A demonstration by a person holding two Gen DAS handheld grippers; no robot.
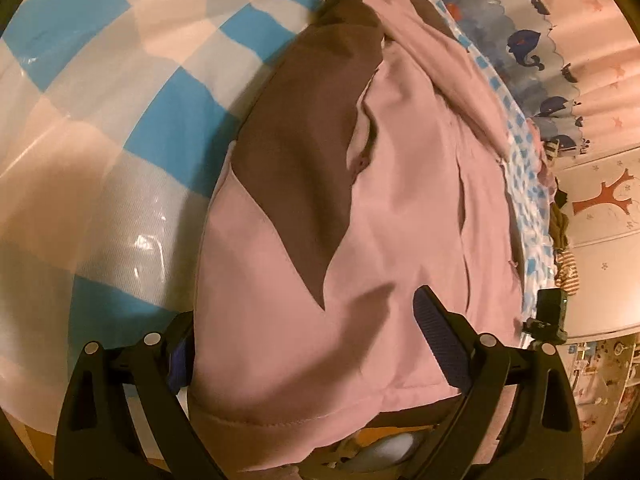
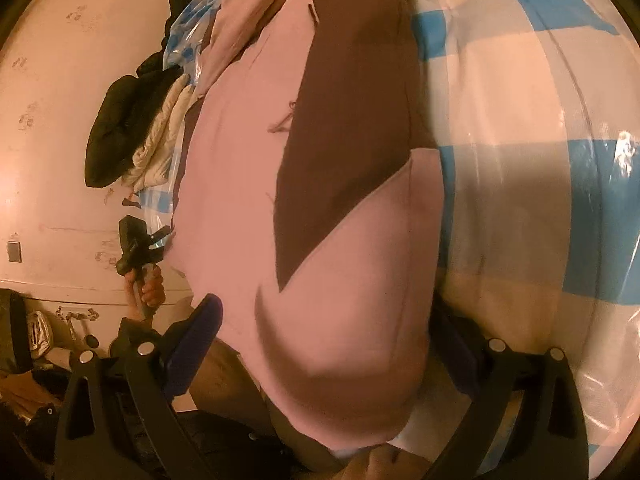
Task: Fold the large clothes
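Pink and brown cloth fills the middle of both views: a large jacket (image 1: 400, 200) lying spread on a bed, its near hem at the bed's near edge. A brown panel (image 1: 304, 152) runs down its middle to a point, with pink cloth on both sides.

The left gripper (image 1: 304, 332) stands wide open over the near hem. Its right finger (image 1: 440, 344), with a blue ribbed pad, lies on top of the pink cloth; the left finger (image 1: 180, 356) sits just beside the jacket's side edge, partly hidden by it. The pads do not press together on the cloth. The right gripper (image 2: 332, 336) is also spread wide around the other near corner of the jacket (image 2: 340, 280); one blue pad (image 2: 200, 328) shows beside the cloth, the other finger (image 2: 456, 356) is mostly hidden behind it. Whether either pad presses on the fabric I cannot tell.

The bed carries a blue-and-white checked cover (image 1: 120, 120) under shiny clear plastic, bare and open along one long side of the jacket. At the far side edge lie a dark garment (image 2: 124, 128) and a pale quilted one (image 2: 160, 148), against a pale wall (image 2: 60, 80). A whale-patterned curtain (image 1: 520, 40) hangs beyond the bed. In the right wrist view a hand (image 2: 146, 286) holds the other gripper's handle by the bed's edge.
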